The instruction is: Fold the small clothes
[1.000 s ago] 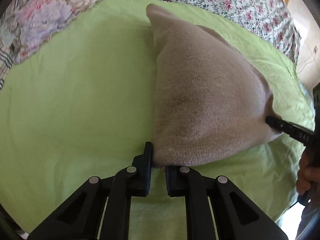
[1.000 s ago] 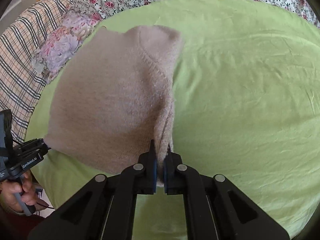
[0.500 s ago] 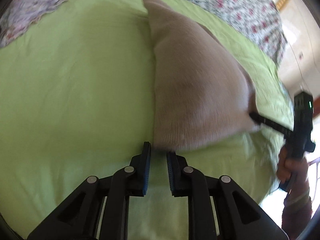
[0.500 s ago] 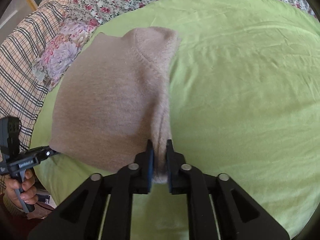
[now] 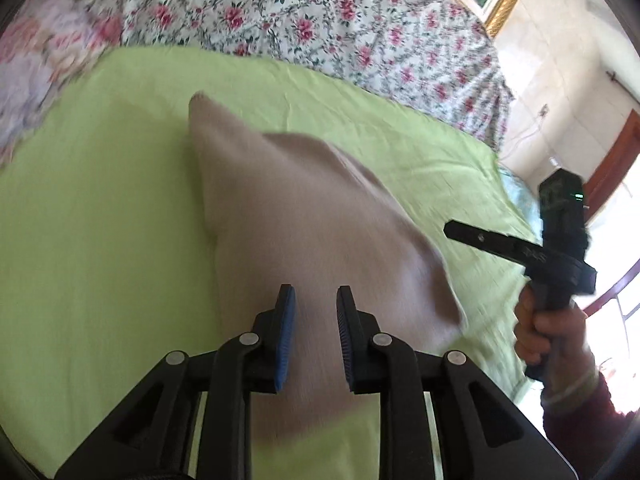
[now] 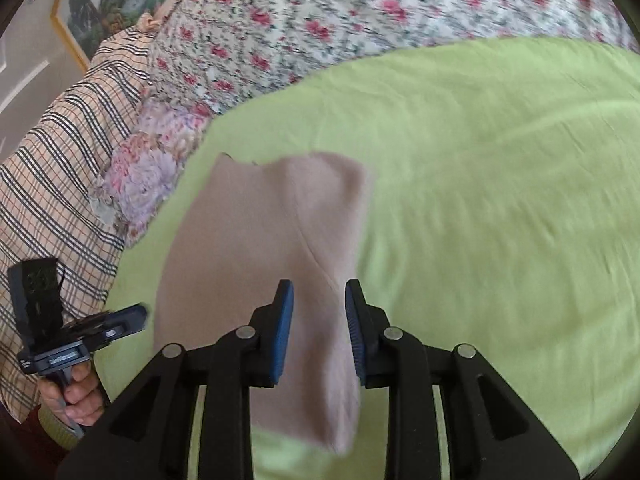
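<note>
Hovering over the beige garment (image 5: pixel 304 216), your left gripper (image 5: pixel 316 334) has its jaws parted, empty. Your right gripper (image 6: pixel 319 330) likewise gapes, gripping nothing, above the green sheet (image 6: pixel 500 200).

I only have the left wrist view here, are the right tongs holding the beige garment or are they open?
Observer: Open. The right tongs show a clear gap, and the garment lies flat on the green sheet beneath them, not pinched.
Operator: I see framed art far right. What is on the garment's other side?
Observer: A plaid blanket lies past the sheet's edge there, beside a floral cloth.
Operator: Can you see my left tongs from that side?
Observer: Yes, the left tongs sit just off the garment's edge, apart from it, with a hand on the grip.
</note>
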The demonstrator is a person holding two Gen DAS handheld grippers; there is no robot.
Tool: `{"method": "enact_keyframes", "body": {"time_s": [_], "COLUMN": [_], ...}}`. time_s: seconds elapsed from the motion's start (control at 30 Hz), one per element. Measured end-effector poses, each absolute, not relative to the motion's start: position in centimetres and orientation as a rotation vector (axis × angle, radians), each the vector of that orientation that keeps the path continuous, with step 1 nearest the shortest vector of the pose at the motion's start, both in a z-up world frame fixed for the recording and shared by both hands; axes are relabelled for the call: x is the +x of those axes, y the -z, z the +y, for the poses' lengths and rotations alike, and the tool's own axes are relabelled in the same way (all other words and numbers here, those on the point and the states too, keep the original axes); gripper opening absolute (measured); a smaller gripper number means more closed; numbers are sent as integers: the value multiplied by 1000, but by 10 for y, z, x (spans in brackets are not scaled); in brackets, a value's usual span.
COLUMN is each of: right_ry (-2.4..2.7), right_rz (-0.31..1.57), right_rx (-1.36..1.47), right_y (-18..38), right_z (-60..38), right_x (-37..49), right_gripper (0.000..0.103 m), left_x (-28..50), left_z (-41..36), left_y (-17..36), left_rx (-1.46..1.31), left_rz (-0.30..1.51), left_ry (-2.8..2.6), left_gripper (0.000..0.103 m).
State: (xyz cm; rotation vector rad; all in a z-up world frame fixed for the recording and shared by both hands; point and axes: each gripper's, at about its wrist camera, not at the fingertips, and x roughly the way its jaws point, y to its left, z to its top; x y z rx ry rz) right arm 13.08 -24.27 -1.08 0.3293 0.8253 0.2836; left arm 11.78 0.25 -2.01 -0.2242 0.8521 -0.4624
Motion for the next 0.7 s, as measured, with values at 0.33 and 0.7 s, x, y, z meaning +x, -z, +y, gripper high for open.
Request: {"method": "enact_keyframes", "body": {"time_s": [0.33, 0.7], "right_ry": [-243, -266], "right_rz": [944, 850], "right_rx": [265, 278], "right_y": [67, 35], "right_z": [-225, -226], "right_x": [184, 127], "right_gripper": [29, 33], "left_x": [177, 124], "left_z": [-1, 7], "left_y": [63, 38], "left_rx": [-221, -240], "left_rz": [932, 848], "left_ry": [437, 434], "left_gripper": [12, 12]}}
